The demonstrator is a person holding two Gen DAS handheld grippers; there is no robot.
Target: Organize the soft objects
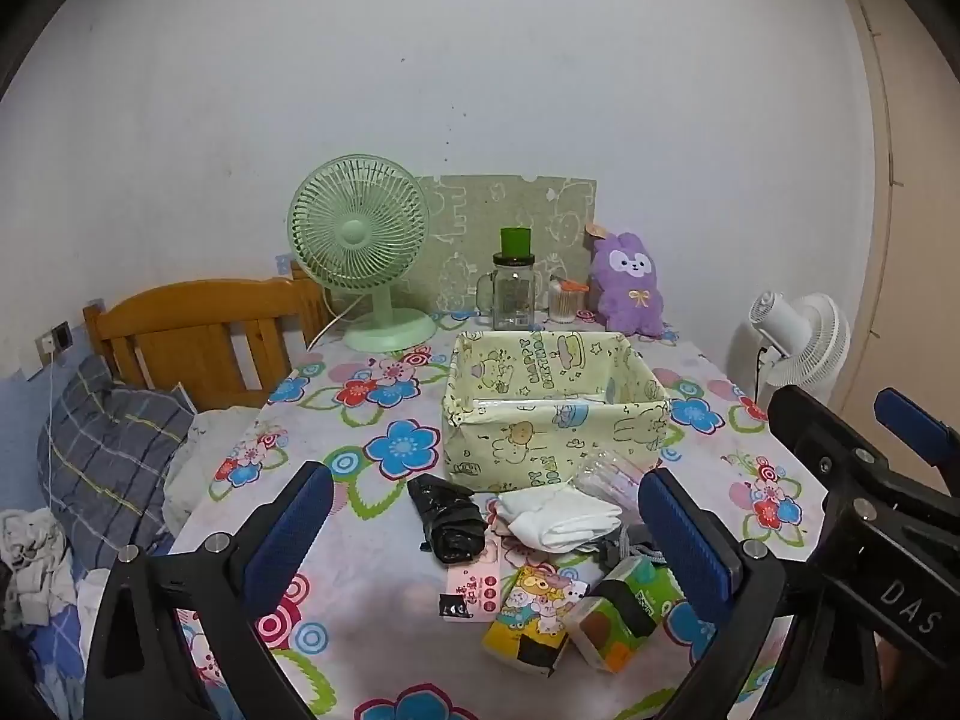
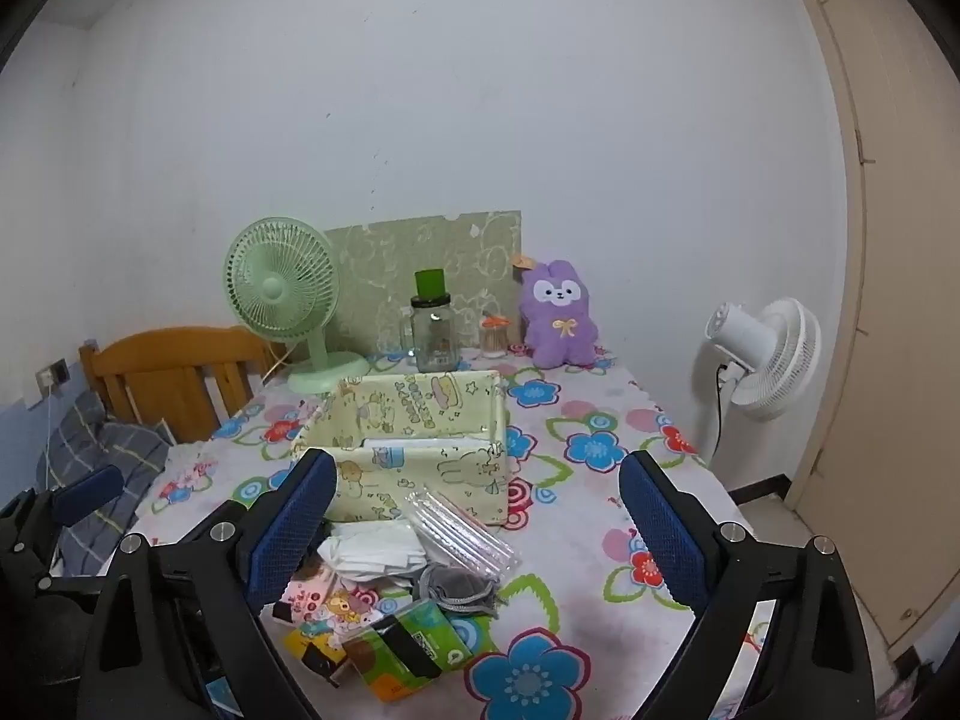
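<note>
Soft items: white folded cloth (image 1: 555, 517), black crumpled bag (image 1: 450, 519), grey pouch (image 2: 459, 589), tissue packs (image 1: 624, 606). Heaped at lower centre of both views, just before the open fabric box (image 1: 555, 405). The pile lies between the left gripper (image 1: 486, 540) pads, but left of centre for the right gripper (image 2: 477, 534). Both grippers spread wide, holding nothing. The cloth's long axis runs crosswise.

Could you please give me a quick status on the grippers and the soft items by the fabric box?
Left hand-held gripper open, empty; right hand-held gripper likewise. Soft pile, white cloth and black bag, loose before fabric box. Tissue packs nearest; nothing blocking.
</note>
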